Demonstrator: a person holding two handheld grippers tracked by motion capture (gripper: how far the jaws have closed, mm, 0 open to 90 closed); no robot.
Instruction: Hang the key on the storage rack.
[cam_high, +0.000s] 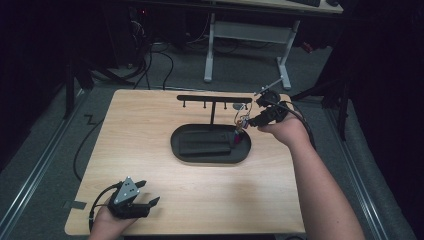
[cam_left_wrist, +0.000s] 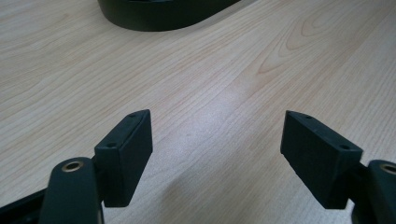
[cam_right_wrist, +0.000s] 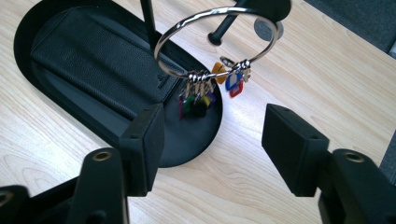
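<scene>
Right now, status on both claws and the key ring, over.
Right claw open, clear of the key ring. Ring hangs on the rack's peg over the black tray. Left claw open above bare table. Nothing in the way.

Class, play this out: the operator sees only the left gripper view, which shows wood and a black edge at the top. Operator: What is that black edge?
Observer: The rim of an oval tray; a T-shaped stand rises from it.
Operator: Is anything on the stand?
Observer: A key ring with coloured keys hangs on a peg near its right end.
Operator: Is the right gripper holding it?
Observer: No. The right gripper is open, with its jaws below the ring and clear of it.
</scene>
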